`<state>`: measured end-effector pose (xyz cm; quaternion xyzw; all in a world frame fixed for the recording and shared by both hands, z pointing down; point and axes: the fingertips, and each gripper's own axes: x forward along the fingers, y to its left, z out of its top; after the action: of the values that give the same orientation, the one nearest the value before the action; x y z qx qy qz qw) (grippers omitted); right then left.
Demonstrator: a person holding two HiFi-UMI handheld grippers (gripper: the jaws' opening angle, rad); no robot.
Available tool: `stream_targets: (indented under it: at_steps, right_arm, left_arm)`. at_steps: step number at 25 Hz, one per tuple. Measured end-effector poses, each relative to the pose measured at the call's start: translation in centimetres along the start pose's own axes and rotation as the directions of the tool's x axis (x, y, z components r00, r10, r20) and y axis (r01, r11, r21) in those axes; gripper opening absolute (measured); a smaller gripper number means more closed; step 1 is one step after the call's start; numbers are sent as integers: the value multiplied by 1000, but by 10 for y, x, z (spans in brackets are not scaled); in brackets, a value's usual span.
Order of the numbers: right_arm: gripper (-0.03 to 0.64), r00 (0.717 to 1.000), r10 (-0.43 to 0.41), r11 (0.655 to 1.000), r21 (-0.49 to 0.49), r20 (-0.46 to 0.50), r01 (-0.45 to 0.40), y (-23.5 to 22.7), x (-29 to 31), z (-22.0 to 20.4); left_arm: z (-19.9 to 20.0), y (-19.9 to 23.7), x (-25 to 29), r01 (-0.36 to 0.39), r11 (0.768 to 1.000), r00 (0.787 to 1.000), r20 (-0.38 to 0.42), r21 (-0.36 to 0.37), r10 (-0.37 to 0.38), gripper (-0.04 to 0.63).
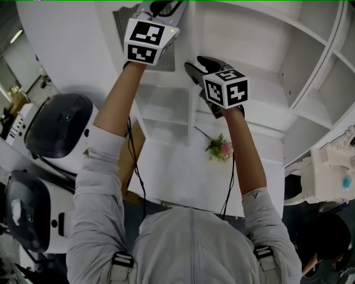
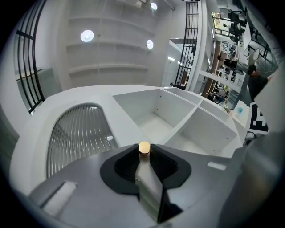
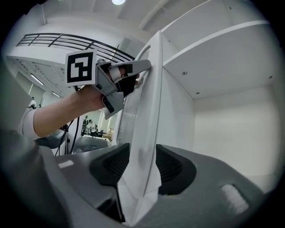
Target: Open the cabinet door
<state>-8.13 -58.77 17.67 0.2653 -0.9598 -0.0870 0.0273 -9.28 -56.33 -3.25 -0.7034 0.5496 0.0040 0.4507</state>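
The white cabinet door (image 3: 149, 89) has ribbed glass (image 1: 125, 28) and stands edge-on in the right gripper view. My right gripper (image 3: 142, 153) is shut on its lower edge, one pad on each face. Higher up, my left gripper (image 3: 127, 78) clamps the same edge. In the left gripper view the left gripper (image 2: 144, 156) is shut on a thin white strip of the door (image 2: 149, 187) that ends in a small gold knob (image 2: 144, 147). From the head view both arms reach up, with the left gripper (image 1: 163, 8) above the right gripper (image 1: 195, 66).
Open white shelf compartments (image 2: 156, 111) lie behind the door, with more shelves (image 1: 166, 111) below. An arched ribbed-glass panel (image 2: 78, 133) shows at left. A small flower sprig (image 1: 220, 148) lies on the white counter. Black-and-white machines (image 1: 58, 125) stand at left. A black railing (image 2: 26, 67) runs behind.
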Motion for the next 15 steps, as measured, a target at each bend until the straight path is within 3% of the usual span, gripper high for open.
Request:
stream_targets:
  at_steps: [10, 13, 15]
  right_arm:
    - [179, 999, 11, 1000, 6, -38, -11, 18, 5, -9]
    - [123, 999, 33, 999, 8, -31, -33, 32, 3, -7]
    - [126, 999, 36, 999, 4, -35, -36, 40, -1, -6]
  left_arm:
    - [19, 1, -28, 7, 997, 997, 81, -74, -1, 89]
    - [27, 3, -36, 11, 998, 996, 86, -68, -5, 91]
    - [32, 4, -43, 12, 997, 996, 87, -71, -6, 91]
